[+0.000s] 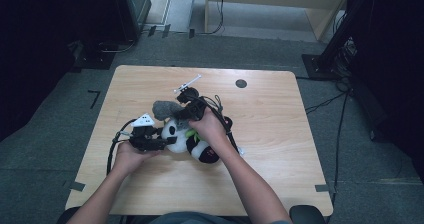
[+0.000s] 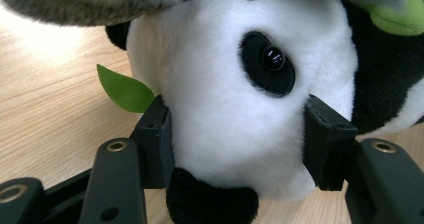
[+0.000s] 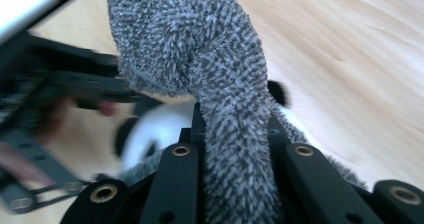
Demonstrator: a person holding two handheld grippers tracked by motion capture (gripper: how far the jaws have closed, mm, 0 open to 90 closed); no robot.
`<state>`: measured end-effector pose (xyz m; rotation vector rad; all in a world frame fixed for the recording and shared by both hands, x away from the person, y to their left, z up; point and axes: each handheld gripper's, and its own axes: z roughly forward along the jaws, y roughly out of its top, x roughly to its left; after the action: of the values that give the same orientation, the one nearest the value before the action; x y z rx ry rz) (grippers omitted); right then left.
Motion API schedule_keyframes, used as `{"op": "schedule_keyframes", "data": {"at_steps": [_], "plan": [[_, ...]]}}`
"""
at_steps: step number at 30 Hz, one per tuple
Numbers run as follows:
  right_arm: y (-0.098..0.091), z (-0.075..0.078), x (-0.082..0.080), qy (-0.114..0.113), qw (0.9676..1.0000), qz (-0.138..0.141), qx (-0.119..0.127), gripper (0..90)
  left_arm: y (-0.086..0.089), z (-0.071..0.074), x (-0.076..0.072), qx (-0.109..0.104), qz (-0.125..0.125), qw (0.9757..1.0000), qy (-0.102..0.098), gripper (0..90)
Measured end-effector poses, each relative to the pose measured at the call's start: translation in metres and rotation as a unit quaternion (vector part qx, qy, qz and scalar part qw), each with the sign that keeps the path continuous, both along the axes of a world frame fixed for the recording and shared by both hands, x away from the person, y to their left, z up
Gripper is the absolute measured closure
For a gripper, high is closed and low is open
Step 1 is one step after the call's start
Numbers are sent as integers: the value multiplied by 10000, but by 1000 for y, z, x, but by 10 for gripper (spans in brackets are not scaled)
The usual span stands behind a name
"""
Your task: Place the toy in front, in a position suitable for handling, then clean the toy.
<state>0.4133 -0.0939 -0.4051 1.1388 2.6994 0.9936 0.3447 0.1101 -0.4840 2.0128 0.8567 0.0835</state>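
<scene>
A black-and-white panda plush with a green leaf lies on its side in the middle of the wooden table. In the left gripper view my left gripper has its pads pressed into both sides of the panda's white head. A grey fuzzy cloth piece rises between the jaws of my right gripper, which is shut on it. From the high view, that right gripper hovers just above the panda's head, and the grey cloth drapes over it. The left gripper lies low on the table.
A small white rod-like piece lies beyond the plush. A dark round grommet sits near the table's far edge. Black cables trail from both grippers. Bare wood lies to the right and at the front.
</scene>
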Motion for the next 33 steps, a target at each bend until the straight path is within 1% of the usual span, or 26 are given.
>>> {"op": "schedule_keyframes", "data": {"at_steps": [1, 2, 3, 4, 5, 6, 9, 13, 14, 15, 16, 17, 18, 19, 21, 22, 23, 24, 25, 26, 27, 28, 29, 30, 31, 33], "plan": [[-3, -1, 3, 38, 10000, -70, -5, 773, 1, 0, 1, -11, -12, 10000, 16, 414], [-5, -1, 5, 55, 9999, -136, -75, 774, 1, 0, 1, -17, -15, 10000, 12, 414], [-7, -2, 7, 23, 9997, -168, -179, 774, 1, 0, 1, -17, -15, 10000, 12, 415], [-9, -3, 9, 43, 9995, -201, -220, 775, 1, 0, 1, -28, -8, 10000, 20, 414], [-11, -3, 11, 105, 9994, -235, -210, 776, 1, -1, 1, -31, -6, 10000, 20, 415], [-12, -4, 12, 109, 9994, -234, -247, 777, 1, -1, 1, -33, -5, 10000, 21, 415], [-14, -5, 18, 76, 9981, -310, -533, 779, 1, -1, 1, -38, -9, 10000, 34, 415], [-20, -10, 27, 193, 9970, -372, -644, 781, 1, 0, 1, -41, -2, 10000, 45, 415], [-23, -13, 31, 272, 9952, -452, -822, 781, 1, 0, 1, -60, -1, 10000, 50, 416], [-23, -13, 31, 272, 9952, -452, -822, 781, 1, 0, 1, -60, -1, 10000, 50, 416], [-25, -15, 34, 341, 9938, -501, -935, 782, 1, 0, 1, -60, -2, 10000, 42, 416], [-29, -17, 38, 392, 9896, -586, -1253, 782, 0, 0, 0, -53, -3, 10000, 25, 415], [-29, -17, 38, 392, 9896, -586, -1253, 782, 0, 0, 0, -53, -3, 10000, 25, 415], [-33, -16, 40, 390, 9891, -675, -1253, 782, 1, 0, 0, -39, -16, 10000, 21, 415], [-42, -8, 41, 402, 9915, -776, -965, 782, 2, -1, 0, -21, -58, 10000, -1, 415], [-47, 0, 40, 330, 9936, -747, -776, 782, 2, -1, -1, -16, -61, 10000, -8, 415], [-48, 4, 39, 295, 9943, -729, -715, 781, 2, 0, -1, -8, -56, 10000, 0, 415], [-48, 4, 39, 295, 9943, -729, -715, 781, 2, 0, -1, -8, -56, 10000, 0, 415], [-46, 12, 34, 210, 9957, -681, -584, 781, 1, 0, -1, 0, -42, 10000, -2, 415], [-45, 15, 32, 179, 9965, -649, -501, 780, 1, 0, -1, 0, -42, 10000, -2, 416], [-43, 19, 29, 167, 9973, -616, -366, 779, 1, 0, -1, 11, -42, 10000, -14, 416], [-43, 19, 29, 167, 9973, -616, -366, 779, 1, 0, -1, 11, -42, 10000, -14, 416], [-36, 24, 23, 164, 9985, -512, -105, 777, 1, 0, -1, 29, -43, 10000, -13, 416], [-36, 24, 23, 164, 9985, -512, -105, 777, 1, 0, -1, 29, -43, 10000, -13, 416], [-27, 28, 15, 76, 9993, -357, 12, 777, 1, 0, -1, 11, -26, 10000, -16, 416], [-16, 30, 7, 23, 9998, -169, 91, 777, 1, 0, -1, 20, -25, 10000, -25, 415]]}}
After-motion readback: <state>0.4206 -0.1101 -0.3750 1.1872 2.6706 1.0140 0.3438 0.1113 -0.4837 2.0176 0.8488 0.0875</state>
